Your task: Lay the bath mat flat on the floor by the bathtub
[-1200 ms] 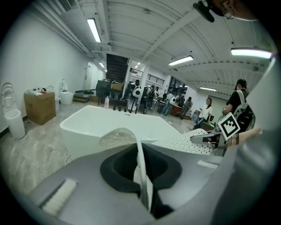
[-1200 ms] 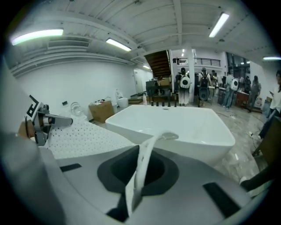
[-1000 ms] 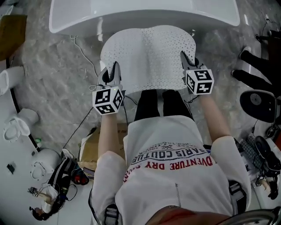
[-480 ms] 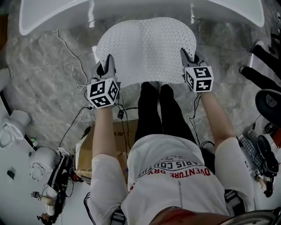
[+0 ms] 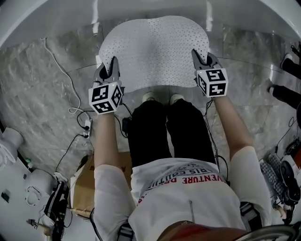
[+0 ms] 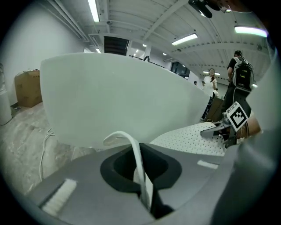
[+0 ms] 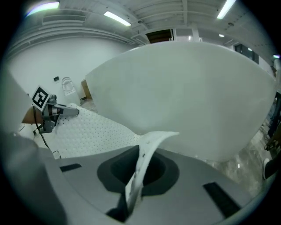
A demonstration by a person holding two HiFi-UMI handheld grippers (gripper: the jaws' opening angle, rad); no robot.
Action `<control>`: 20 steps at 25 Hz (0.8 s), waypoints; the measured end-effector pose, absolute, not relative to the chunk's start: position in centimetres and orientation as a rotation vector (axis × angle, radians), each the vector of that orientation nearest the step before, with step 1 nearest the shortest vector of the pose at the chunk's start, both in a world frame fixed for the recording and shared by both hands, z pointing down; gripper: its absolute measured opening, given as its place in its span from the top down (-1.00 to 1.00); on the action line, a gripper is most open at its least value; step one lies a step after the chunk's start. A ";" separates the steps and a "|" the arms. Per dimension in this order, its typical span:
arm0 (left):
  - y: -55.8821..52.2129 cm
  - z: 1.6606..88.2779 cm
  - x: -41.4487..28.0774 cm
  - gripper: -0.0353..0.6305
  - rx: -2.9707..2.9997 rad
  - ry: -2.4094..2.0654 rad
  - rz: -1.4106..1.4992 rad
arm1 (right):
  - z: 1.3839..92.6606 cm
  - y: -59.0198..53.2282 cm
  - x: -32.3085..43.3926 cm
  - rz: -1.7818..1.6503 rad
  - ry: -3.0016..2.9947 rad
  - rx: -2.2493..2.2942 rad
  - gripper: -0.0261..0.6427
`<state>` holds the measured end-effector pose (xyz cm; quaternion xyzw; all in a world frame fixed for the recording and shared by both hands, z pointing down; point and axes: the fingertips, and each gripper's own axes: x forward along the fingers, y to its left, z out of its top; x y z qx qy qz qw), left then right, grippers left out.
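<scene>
Bath mat (image 5: 155, 52) is the white one with the tiny holes, and it's spread out between the two grippers right in front of the bathtub (image 5: 150, 5). The left gripper (image 5: 112, 69) is clamped tight on the mat's near left corner. In the left gripper view a thin strip of the mat's edge sits pinched between the jaws and curls up over the top. Same deal with the right gripper (image 5: 198, 57) on the near right corner: jaws squeezed together with only the mat's thickness between them, and the edge flops out past the tips. From the head view the mat runs away from the grippers toward the tub. Its far edge is close to the tub wall, and its near edge is just ahead of the person's shoes (image 5: 149, 97). Grey marbled floor (image 5: 42, 94) is all around it. Honestly can't tell whether the far end is resting on the floor or hanging just off it.
</scene>
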<state>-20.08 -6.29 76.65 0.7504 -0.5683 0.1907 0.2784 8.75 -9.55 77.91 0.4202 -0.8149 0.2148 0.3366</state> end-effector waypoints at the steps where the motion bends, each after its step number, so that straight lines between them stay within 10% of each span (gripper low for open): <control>1: -6.9 78.6 -20.1 0.84 2.022 -1.527 0.513 | 79.9 -10.0 8.9 0.553 -2.126 1.095 0.87; 20: -10.7 98.0 -24.2 0.84 1.864 -1.556 0.506 | 99.2 -14.4 14.5 0.655 -1.918 1.194 0.87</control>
